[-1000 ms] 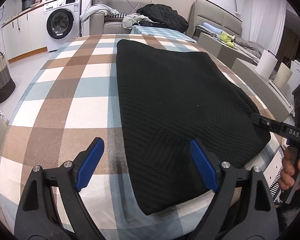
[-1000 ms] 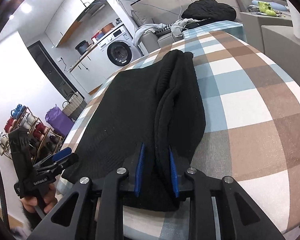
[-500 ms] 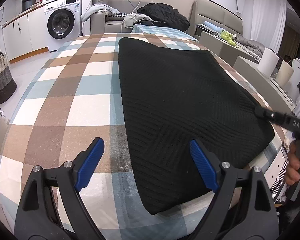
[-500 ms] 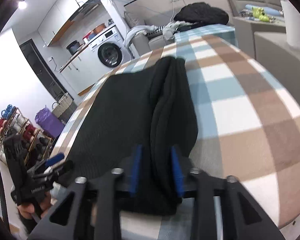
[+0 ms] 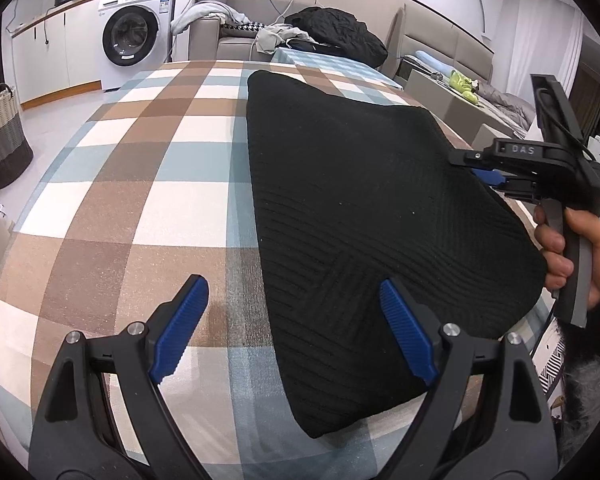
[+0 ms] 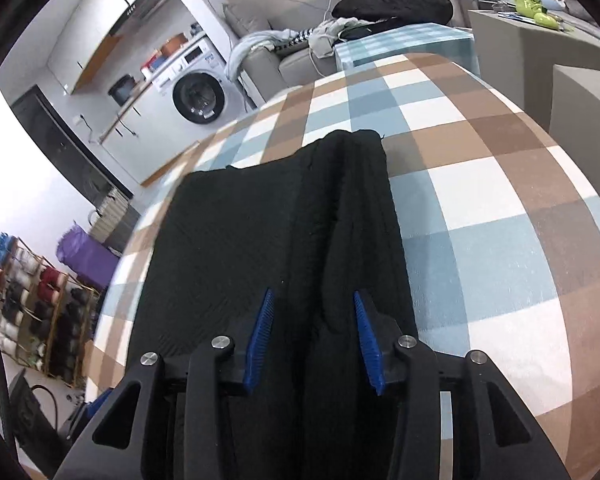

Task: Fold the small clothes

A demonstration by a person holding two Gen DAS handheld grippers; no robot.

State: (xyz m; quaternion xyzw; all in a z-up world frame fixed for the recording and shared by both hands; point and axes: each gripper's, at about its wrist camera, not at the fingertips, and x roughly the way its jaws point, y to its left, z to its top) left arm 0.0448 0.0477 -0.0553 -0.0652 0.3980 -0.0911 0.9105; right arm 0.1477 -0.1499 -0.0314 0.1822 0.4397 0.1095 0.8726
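Note:
A black knitted garment (image 5: 364, 200) lies on the checked tablecloth (image 5: 140, 184). My left gripper (image 5: 296, 332) is open and empty, hovering over the garment's near left edge. My right gripper (image 6: 314, 340) is shut on the garment's thick folded right edge (image 6: 340, 264) and lifts it off the table. It also shows in the left wrist view (image 5: 496, 176), held by a hand at the garment's right side.
The table (image 6: 500, 200) is covered in a brown, blue and white check. A washing machine (image 5: 132, 36) and a sofa with piled clothes (image 5: 332, 32) stand behind it. A woven basket (image 5: 0, 140) stands on the floor at left.
My right gripper has risen with the garment's right edge, pulling it up and towards the left. Its jaws look a little wider apart around the fold. The left gripper has stayed open near the front edge.

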